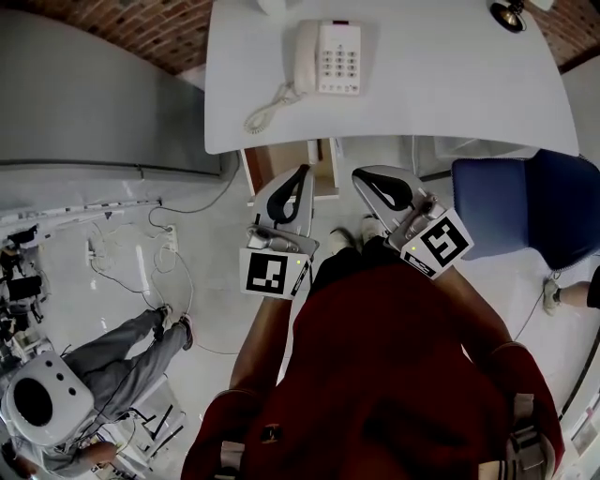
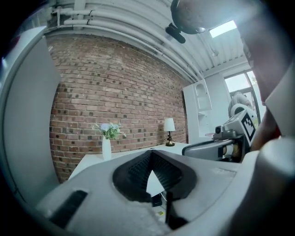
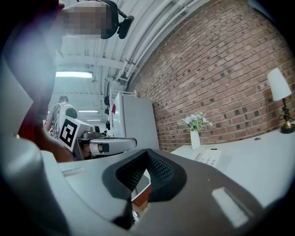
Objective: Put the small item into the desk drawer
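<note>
Jaws pressed together on nothing, on both left gripper (image 1: 300,176) and right gripper (image 1: 364,178). Small item shows in no view. Drawer (image 1: 281,161), I judge, lies below and ahead of jaws under tabletop (image 1: 422,94) edge, nearer left.

Telephone (image 1: 328,56) on desk (image 1: 450,103); lamp (image 1: 509,14) at desk's far right corner; chair (image 1: 516,197) before desk, right.

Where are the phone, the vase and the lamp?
Phone (image 1: 338,60): head view, on its keypad.
Vase (image 2: 106,150): left gripper view, on its white body.
Lamp (image 2: 169,124): left gripper view, on its shade.
</note>
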Demonstrator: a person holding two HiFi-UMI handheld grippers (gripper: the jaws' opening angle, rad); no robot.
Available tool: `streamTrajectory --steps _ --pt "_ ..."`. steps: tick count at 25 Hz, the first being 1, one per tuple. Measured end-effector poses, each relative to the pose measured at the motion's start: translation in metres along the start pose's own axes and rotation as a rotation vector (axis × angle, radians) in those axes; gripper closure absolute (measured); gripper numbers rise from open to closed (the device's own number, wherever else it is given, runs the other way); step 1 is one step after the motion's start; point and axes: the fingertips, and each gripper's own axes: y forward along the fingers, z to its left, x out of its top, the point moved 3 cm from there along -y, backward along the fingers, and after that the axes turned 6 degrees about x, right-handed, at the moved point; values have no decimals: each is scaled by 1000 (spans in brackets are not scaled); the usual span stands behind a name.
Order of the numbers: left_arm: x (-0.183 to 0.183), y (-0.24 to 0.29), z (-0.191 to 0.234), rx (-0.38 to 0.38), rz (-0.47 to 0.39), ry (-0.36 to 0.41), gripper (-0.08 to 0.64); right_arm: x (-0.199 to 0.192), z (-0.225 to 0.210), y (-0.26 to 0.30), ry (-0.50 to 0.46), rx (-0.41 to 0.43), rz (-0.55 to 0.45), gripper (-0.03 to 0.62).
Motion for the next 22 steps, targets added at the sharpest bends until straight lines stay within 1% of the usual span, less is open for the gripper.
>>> streamTrajectory --steps 2,6,11,19,22 --pt "8 -8 -3 -1 -14 19 554 8 3 -4 -17 -2 -14 581" --pt "19 -20 -7 -12 -41 31 554 21 6 -10 -62 -22 -27 581" --pt "26 -25 -7 -16 -67 20 554 29 8 -13 -103 -45 -25 581" --pt "41 -26 5 1 -113 9 554 51 7 -5 -141 -64 -54 581" --pt "45 -24 7 -4 -123 16 554 56 5 -3 -148 -68 -58 581"
